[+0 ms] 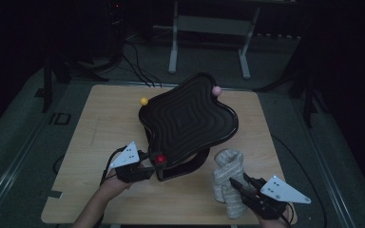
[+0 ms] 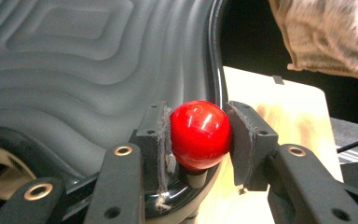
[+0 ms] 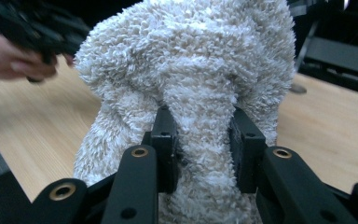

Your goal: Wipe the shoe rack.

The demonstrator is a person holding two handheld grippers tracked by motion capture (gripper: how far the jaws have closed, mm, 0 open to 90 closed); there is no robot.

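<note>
A black tray with wavy ridges stands tilted above the wooden table, its near corner lowest. Round knobs sit on its rim: red at the near corner, yellow at the left, pink at the far side. My left gripper is shut on the red knob, with a pad pressing each side of it, and the ridged tray rises behind. At the right front, my right gripper is shut on a fluffy beige towel. Its pads squeeze a fold of the towel, which hangs bunched and upright.
The light wooden table has bare room on its left half and along the front edge. A white metal frame and cables lie on the dark floor beyond the far edge. A hand with the other gripper appears at the upper left of the right gripper view.
</note>
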